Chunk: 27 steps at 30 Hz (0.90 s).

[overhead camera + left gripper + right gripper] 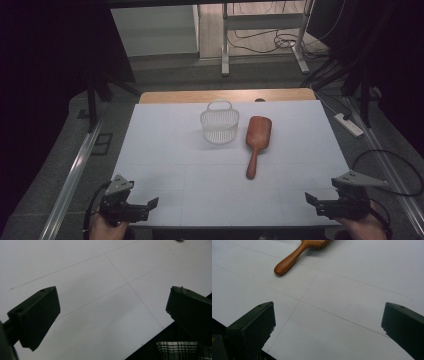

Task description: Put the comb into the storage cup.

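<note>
A white mesh basket [220,126] with a small handle stands upright at the far middle of the white table [165,150]. Just right of it lies a brown wooden hairbrush [257,141], bristles down, handle toward me. In the right gripper view the hairbrush handle [290,261] lies at the top, well ahead of the jaws. My left gripper [149,209] rests at the near left edge, open, with only bare table between its jaws [112,293]. At the near right edge my right gripper [314,205] [328,306] is also open and holds nothing.
The table's wooden far edge [225,95] borders grey floor. A power strip [351,125] and cables lie on the floor to the right, and a metal rail [75,170] runs along the left. Plaid cloth [180,348] of the person shows below the near edge.
</note>
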{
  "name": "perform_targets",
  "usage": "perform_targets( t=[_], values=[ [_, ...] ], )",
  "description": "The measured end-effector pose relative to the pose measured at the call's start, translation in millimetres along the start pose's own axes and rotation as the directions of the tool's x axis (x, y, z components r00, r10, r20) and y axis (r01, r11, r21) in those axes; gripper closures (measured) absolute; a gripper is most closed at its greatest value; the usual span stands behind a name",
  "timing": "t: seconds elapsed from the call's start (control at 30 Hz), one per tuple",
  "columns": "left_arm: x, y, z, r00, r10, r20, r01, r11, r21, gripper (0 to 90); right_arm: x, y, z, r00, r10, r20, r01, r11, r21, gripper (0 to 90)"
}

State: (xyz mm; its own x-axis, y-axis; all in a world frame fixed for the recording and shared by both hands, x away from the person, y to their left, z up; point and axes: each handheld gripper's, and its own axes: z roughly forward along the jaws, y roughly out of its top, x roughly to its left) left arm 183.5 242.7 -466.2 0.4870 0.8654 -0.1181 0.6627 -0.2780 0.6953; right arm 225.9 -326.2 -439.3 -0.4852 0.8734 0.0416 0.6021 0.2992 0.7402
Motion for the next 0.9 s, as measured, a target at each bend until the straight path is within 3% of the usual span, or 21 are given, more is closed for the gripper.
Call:
perform_targets(
  t=[0.33,0.9],
  values=[
    [0.3,-2.8,-3.1,0.9999,0.006,0.011,-0.006,0.9998,-0.018,0.2,2.0,1.5,1.9,0.9998,-0.010,0.018,0.010,1.000,0.004,0.0],
    [1.9,-4.3,-4.8,0.9995,-0.005,0.030,0.006,0.9997,-0.025,0.4,3.6,3.6,5.4,0.9996,-0.028,0.005,0.028,0.999,0.029,0.0]
  ],
)
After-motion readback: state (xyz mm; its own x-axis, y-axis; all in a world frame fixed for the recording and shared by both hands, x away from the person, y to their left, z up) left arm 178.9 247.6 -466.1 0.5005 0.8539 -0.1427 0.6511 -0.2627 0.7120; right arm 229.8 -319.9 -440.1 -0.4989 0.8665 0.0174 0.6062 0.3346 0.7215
